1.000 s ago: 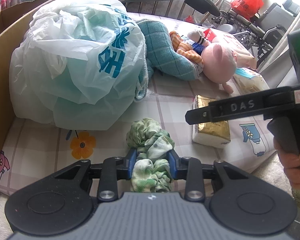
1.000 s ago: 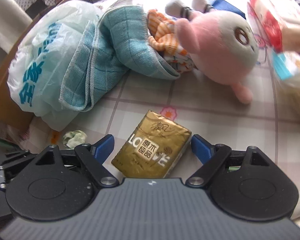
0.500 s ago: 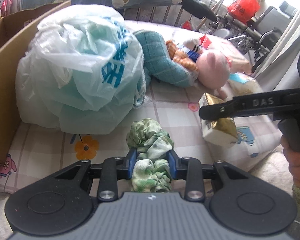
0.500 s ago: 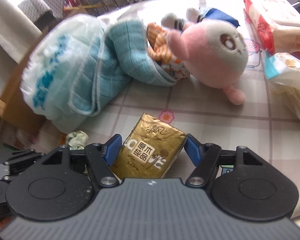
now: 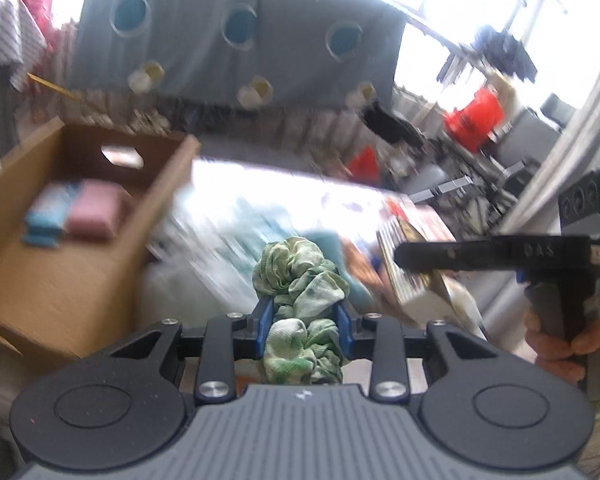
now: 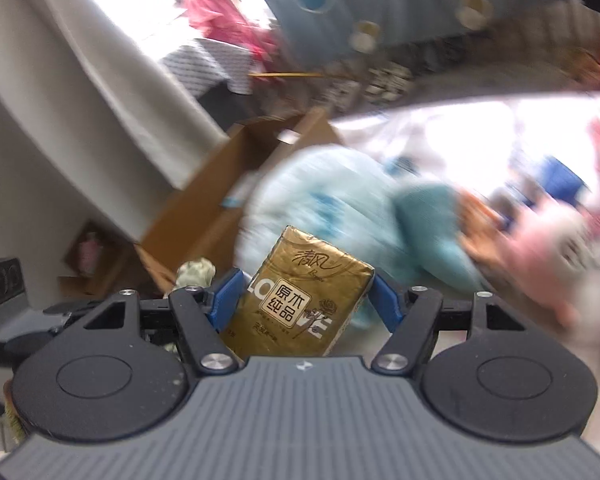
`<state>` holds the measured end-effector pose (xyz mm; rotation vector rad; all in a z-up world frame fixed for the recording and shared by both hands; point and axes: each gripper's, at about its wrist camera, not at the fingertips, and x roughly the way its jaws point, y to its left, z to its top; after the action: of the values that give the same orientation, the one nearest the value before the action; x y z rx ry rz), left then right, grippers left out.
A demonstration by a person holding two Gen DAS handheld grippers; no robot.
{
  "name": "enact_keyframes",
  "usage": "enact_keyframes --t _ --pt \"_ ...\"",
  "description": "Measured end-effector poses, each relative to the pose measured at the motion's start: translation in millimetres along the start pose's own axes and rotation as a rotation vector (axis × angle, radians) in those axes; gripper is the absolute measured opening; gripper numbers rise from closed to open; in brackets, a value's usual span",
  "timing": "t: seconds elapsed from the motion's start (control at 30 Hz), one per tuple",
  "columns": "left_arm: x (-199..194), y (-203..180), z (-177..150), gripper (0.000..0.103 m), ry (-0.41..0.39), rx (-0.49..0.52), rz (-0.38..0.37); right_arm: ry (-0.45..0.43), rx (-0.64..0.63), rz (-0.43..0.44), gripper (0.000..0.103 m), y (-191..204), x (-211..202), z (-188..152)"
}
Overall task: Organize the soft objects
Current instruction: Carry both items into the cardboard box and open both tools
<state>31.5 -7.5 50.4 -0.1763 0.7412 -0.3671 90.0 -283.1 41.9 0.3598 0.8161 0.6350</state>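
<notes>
The left tool [image 5: 303,322] is clamped narrow on a green scrunchie [image 5: 298,280], soft, light and springy, so a pinch across its bunched middle suits it. The right tool [image 6: 303,300] holds a gold tissue pack [image 6: 300,300] between wider jaws; it looks squashy and slick-wrapped, best taken across its short sides. Ahead and left of both stands an open cardboard box [image 5: 72,264]. Beyond, blurred, the bed seems to carry a pale bag and plush toys.
</notes>
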Motion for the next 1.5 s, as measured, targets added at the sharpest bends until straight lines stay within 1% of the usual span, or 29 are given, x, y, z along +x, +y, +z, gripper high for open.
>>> enact_keyframes --t 0.1,0.2,0.3,0.37,0.5,0.57,0.6,0.7,0.83,0.93,1.0,1.03,1.07,1.17,1.27,1.33,1.5 --pt "-12 20 24 0.034 -0.044 0.006 0.087 -0.004 -0.051 0.057 0.068 28 17 30" --pt "-6 48 48 0.034 -0.051 -0.013 0.162 0.001 -0.077 0.104 0.068 52 41 64" --pt "11 80 69 0.034 -0.022 -0.045 0.217 0.033 -0.064 0.142 0.068 68 78 103" --pt "27 102 80 0.034 0.008 -0.064 0.255 0.063 -0.047 0.151 0.068 75 112 128" --pt "57 142 94 0.034 0.07 -0.105 0.317 0.153 -0.018 0.147 0.068 86 194 171" --pt "67 161 96 0.034 0.1 -0.127 0.342 0.197 -0.029 0.109 0.068 93 241 184" --pt "72 170 99 0.034 0.113 -0.134 0.351 0.22 -0.041 0.076 0.068 96 264 190" --pt "85 186 102 0.034 0.146 -0.15 0.375 0.295 -0.037 -0.008 0.068 88 326 195" --pt "101 203 100 0.034 0.189 -0.179 0.381 0.385 -0.07 -0.174 0.069 77 387 190" --pt "112 214 98 0.034 0.218 -0.191 0.386 0.46 -0.106 -0.285 0.071 73 422 186" --pt "117 219 98 0.034 0.232 -0.195 0.387 0.461 -0.163 -0.341 0.072 78 432 184" --pt "120 222 99 0.034 0.236 -0.199 0.388 0.464 -0.176 -0.361 0.077 78 433 183" --pt "121 223 99 0.034 0.239 -0.201 0.388 0.465 -0.175 -0.363 0.08 79 435 185" --pt "123 225 99 0.034 0.242 -0.209 0.391 0.453 -0.153 -0.331 0.08 76 431 187" --pt "121 221 104 0.034 0.24 -0.203 0.4 0.415 -0.109 -0.262 0.08 69 411 191" --pt "121 219 108 0.034 0.238 -0.192 0.409 0.387 -0.084 -0.217 0.08 63 387 196" --pt "121 209 118 0.034 0.231 -0.165 0.431 0.281 -0.095 -0.138 0.079 60 330 206"
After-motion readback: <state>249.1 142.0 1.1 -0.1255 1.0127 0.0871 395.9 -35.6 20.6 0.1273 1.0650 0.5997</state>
